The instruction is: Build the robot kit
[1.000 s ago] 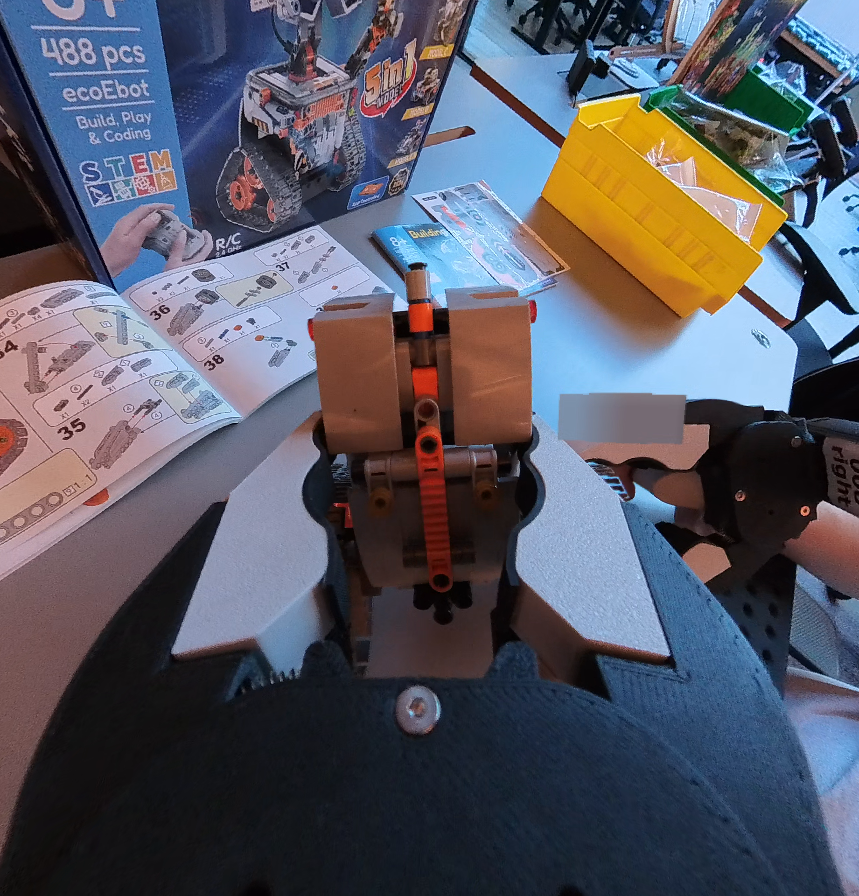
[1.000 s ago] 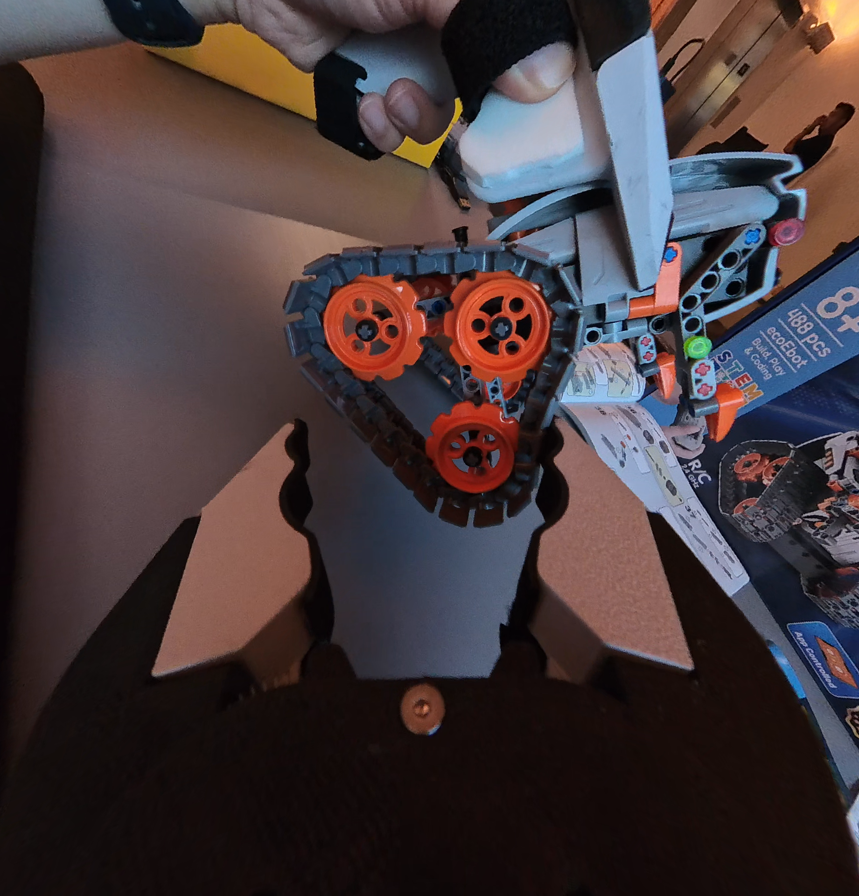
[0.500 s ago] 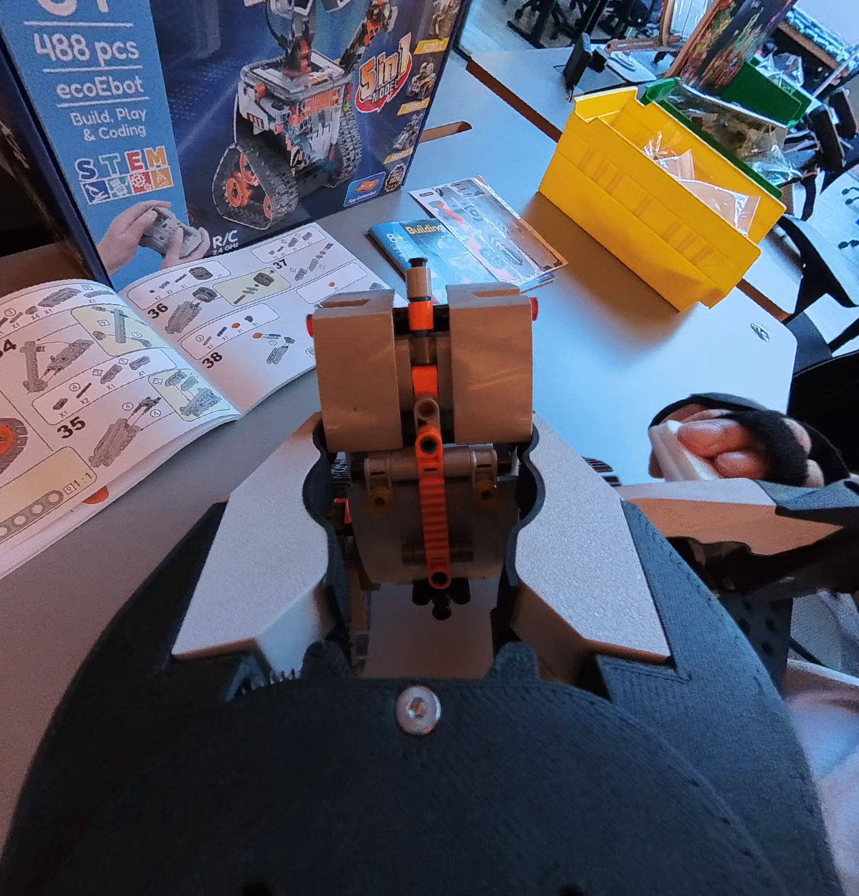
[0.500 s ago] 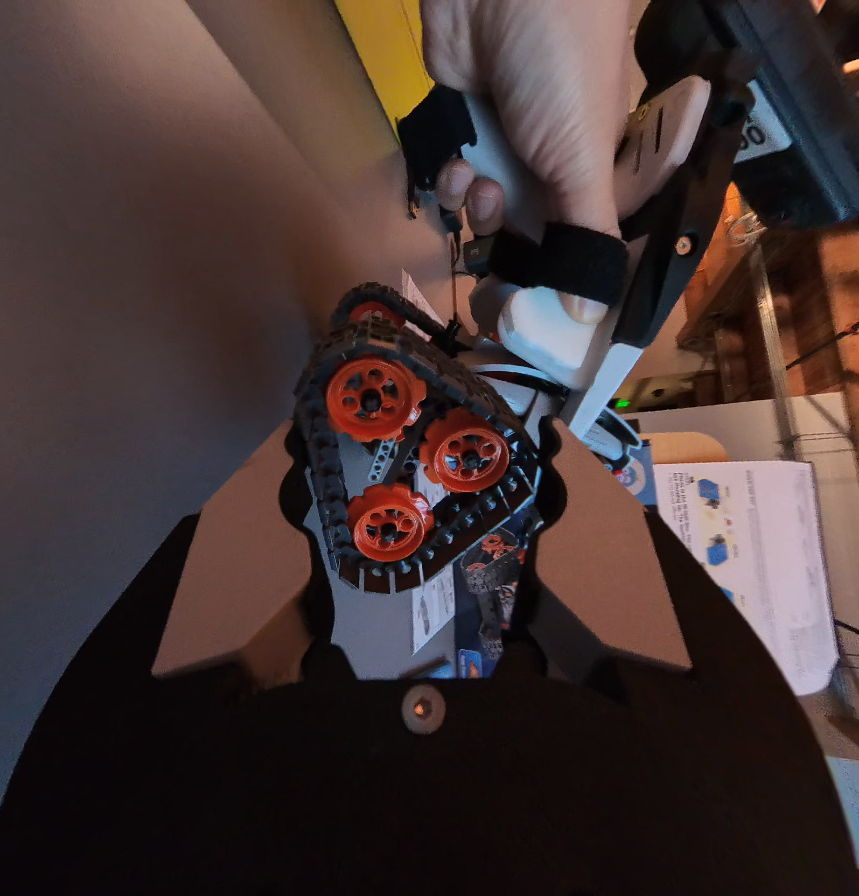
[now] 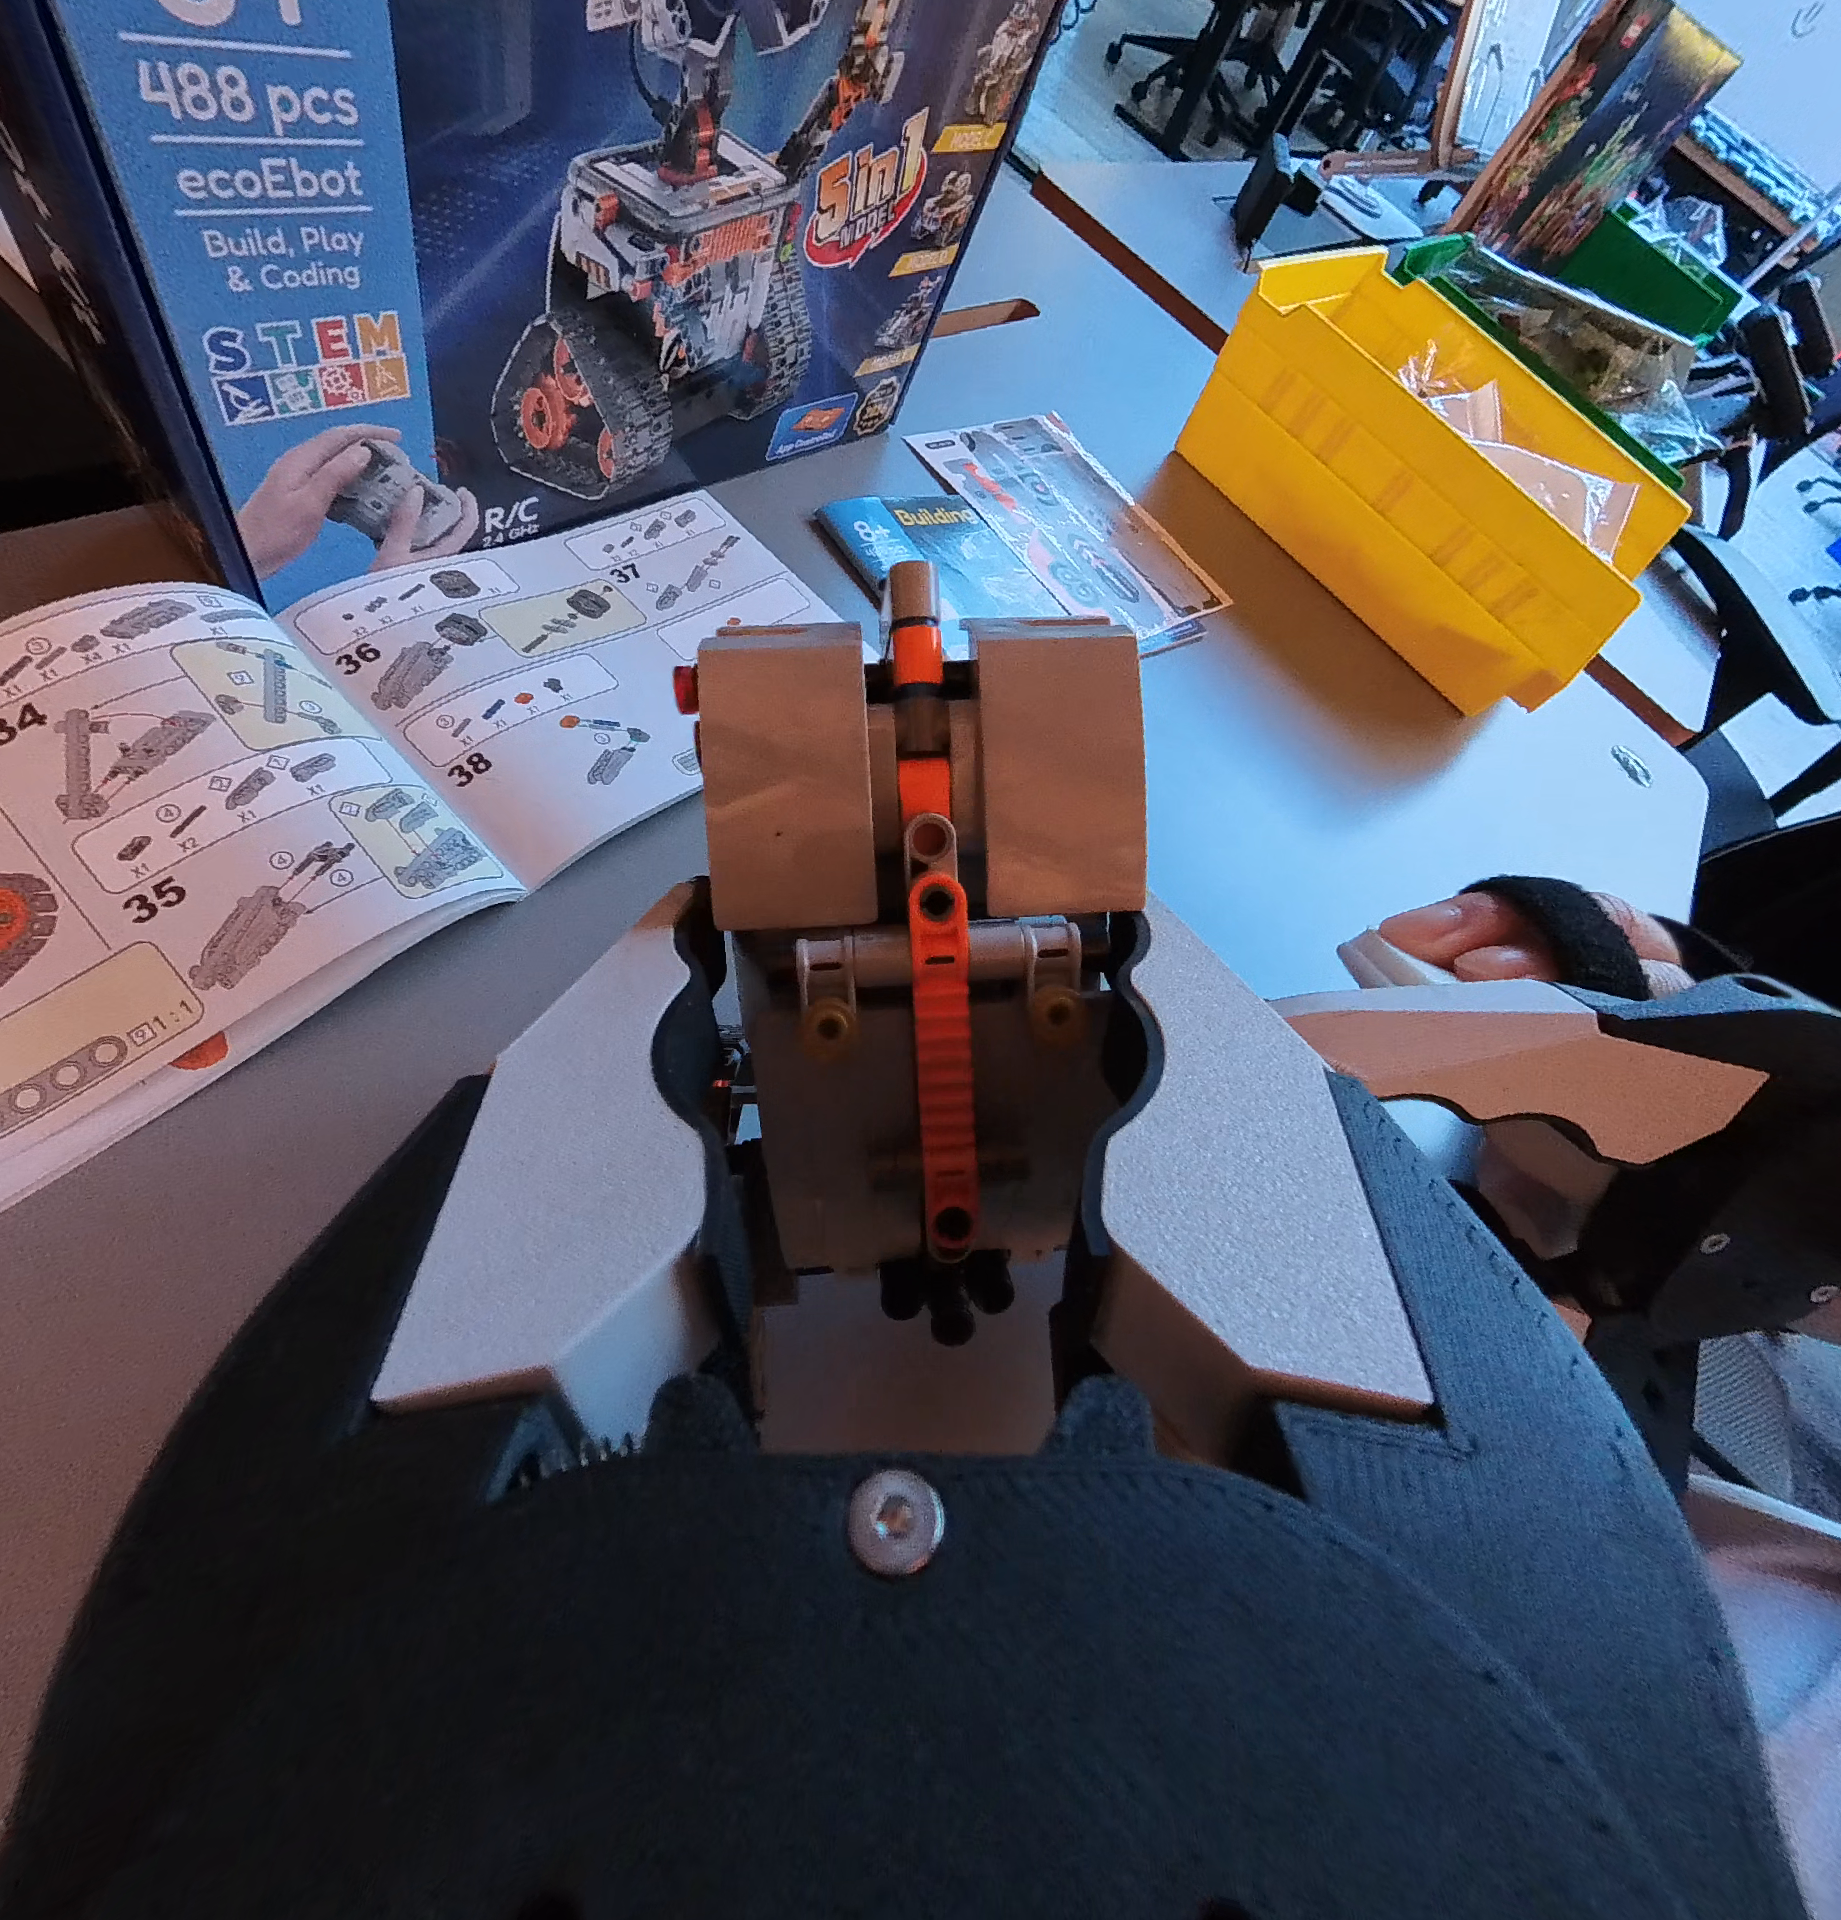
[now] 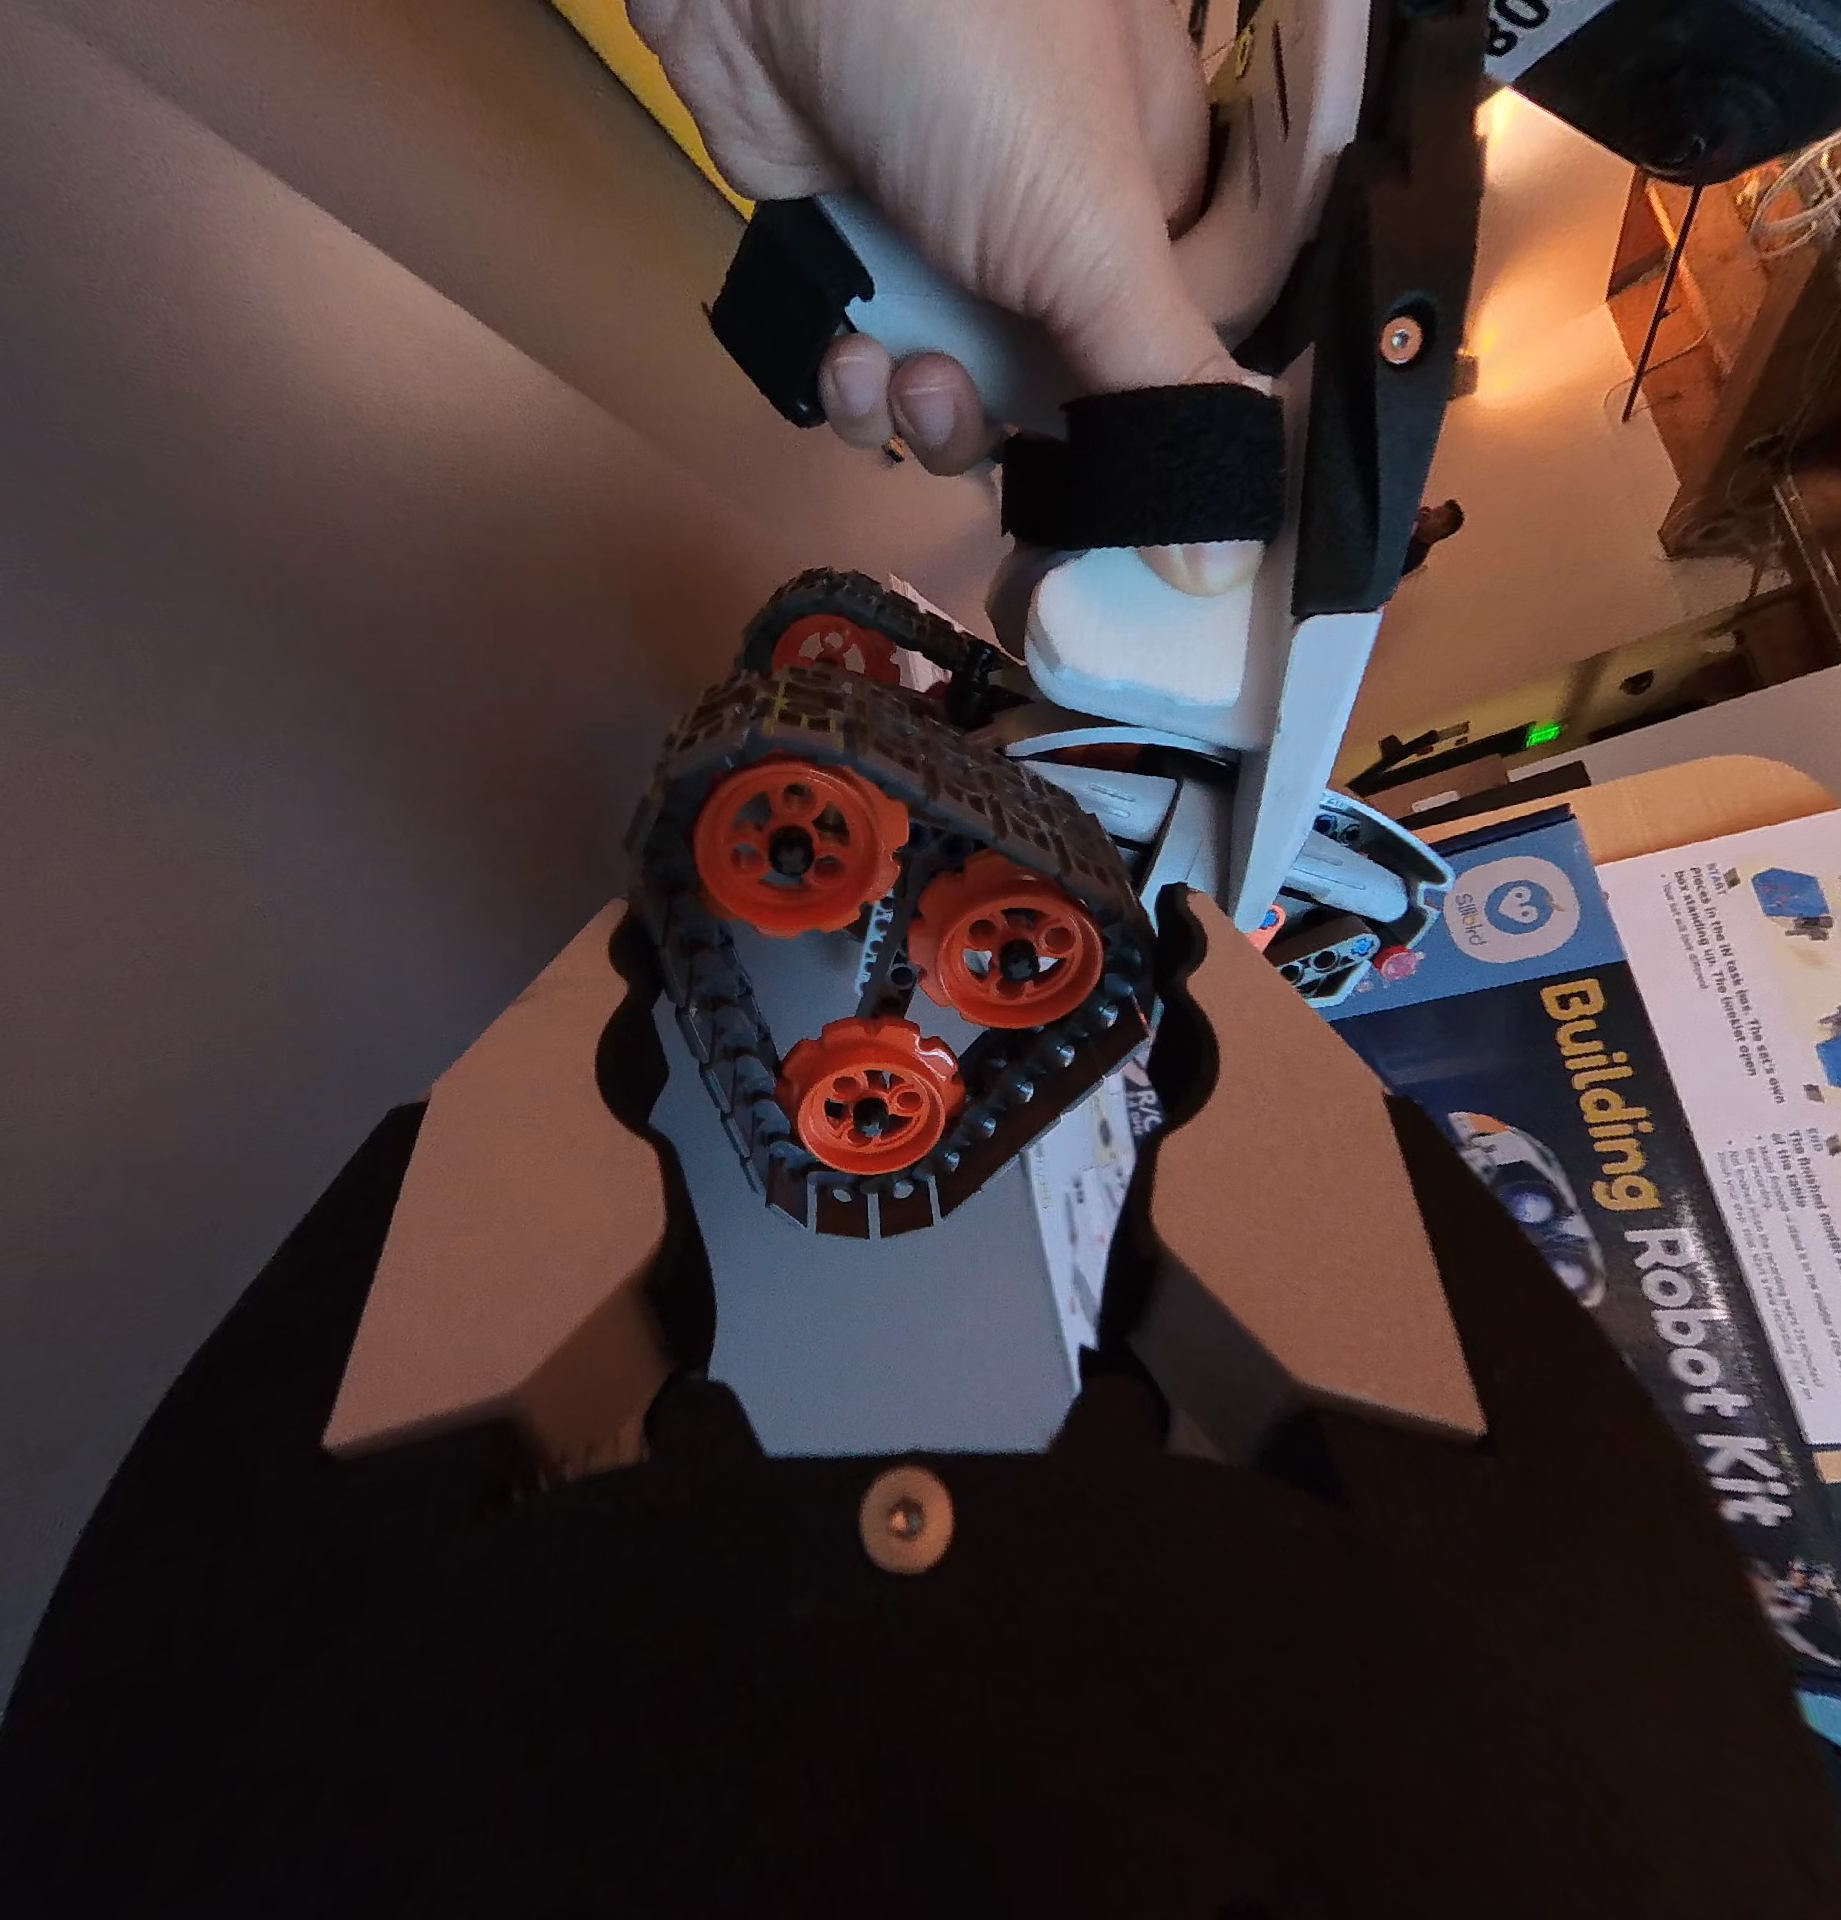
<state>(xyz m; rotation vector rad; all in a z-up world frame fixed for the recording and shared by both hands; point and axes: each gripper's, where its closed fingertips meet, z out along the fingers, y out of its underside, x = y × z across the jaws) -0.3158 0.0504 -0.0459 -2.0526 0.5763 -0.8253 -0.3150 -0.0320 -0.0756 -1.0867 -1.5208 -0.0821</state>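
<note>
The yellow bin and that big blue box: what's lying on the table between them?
Left wrist view: two printed leaflets lie between yellow bin and blue box.

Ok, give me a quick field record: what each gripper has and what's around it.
left gripper: shut on grey-and-orange brick robot model
right gripper: fingers either side of model's grey tread with orange wheels; contact unclear
table: open instruction booklet, blue kit box, yellow plastic bin

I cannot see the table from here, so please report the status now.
Left claw shut on grey-orange brick model. Right claw around its tracked wheel unit, contact unclear. Open manual, yellow bin apart.
</note>
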